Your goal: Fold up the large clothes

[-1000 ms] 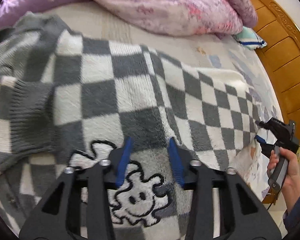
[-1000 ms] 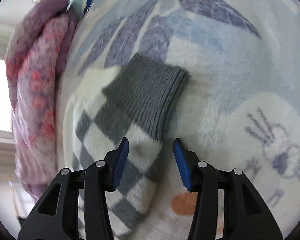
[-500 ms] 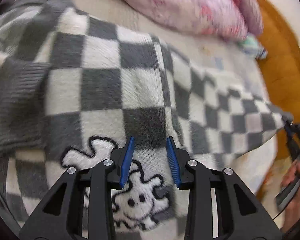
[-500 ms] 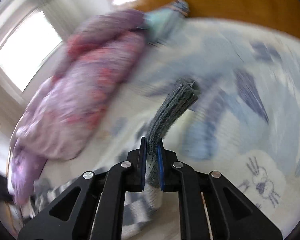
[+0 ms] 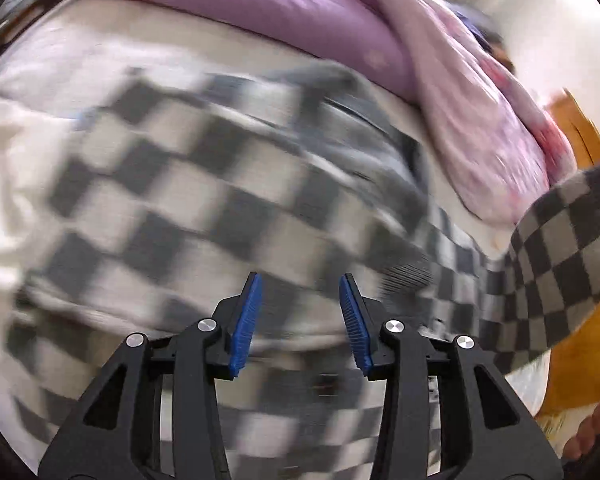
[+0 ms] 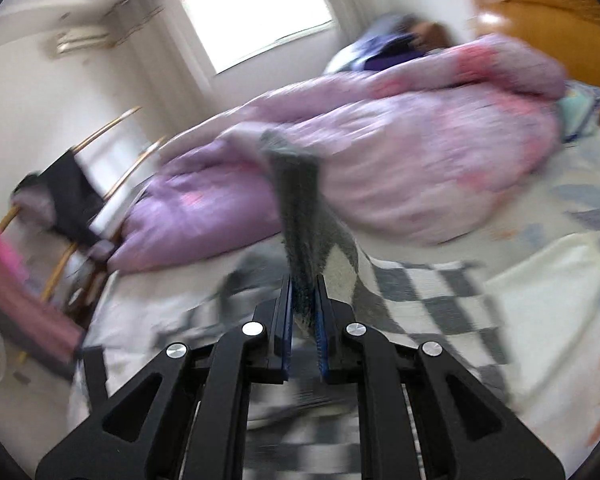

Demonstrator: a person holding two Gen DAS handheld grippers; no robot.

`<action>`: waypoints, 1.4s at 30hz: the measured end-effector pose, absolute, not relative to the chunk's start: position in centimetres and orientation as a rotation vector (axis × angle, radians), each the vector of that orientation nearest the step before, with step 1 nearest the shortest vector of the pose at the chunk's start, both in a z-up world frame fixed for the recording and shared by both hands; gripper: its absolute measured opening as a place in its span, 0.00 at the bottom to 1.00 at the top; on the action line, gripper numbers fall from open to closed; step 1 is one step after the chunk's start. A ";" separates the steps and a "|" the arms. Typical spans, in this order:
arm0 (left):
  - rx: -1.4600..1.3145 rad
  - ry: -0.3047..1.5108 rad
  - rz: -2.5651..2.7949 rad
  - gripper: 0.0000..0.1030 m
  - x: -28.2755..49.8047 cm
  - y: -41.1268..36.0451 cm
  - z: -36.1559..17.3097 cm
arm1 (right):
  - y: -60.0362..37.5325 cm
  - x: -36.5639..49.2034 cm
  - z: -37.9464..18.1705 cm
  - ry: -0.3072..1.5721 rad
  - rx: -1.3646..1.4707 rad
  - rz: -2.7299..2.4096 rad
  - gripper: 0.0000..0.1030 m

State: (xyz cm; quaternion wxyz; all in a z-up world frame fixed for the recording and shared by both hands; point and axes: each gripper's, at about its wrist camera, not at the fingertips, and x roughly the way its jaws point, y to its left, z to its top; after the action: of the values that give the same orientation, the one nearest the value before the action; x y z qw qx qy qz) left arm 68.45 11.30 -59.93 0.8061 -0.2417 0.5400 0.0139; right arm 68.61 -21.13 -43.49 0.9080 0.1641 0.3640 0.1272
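A grey and white checked sweater (image 5: 172, 216) lies spread on the bed, blurred by motion. My left gripper (image 5: 300, 320) is open and empty just above its body. My right gripper (image 6: 303, 312) is shut on the sweater's grey ribbed sleeve cuff (image 6: 296, 200) and holds it up off the bed. The lifted sleeve (image 5: 548, 248) shows in the left wrist view at the right, stretched upward. The sweater's body (image 6: 432, 304) lies below the right gripper.
A pink and purple quilt (image 5: 440, 80) is heaped along the far side of the bed (image 6: 548, 300). A wooden headboard (image 6: 540, 8) stands at the right. A chair with dark clothes (image 6: 72, 196) and a window (image 6: 256, 12) are beyond the bed.
My right gripper closed on the sleeve cuff and lifted it up and across toward the sweater's body. My left gripper stayed open and shifted over the sweater.
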 end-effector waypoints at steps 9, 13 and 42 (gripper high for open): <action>-0.500 1.159 0.133 0.46 64.8 22.5 -59.8 | 0.5 69.0 -55.8 1.088 0.138 0.422 0.12; -0.506 1.164 0.151 0.54 63.3 25.1 -60.0 | 2.3 69.0 -60.3 1.249 0.109 0.430 0.30; -0.563 1.247 0.118 0.72 73.9 24.7 -62.0 | -28.3 76.8 -59.2 1.309 0.404 0.065 0.14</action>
State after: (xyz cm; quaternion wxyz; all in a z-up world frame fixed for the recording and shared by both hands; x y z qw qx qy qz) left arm 73.87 24.71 -62.04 0.7735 -0.2599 0.5755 0.0545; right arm 76.77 -28.29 -59.18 0.7741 0.1866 0.6043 0.0300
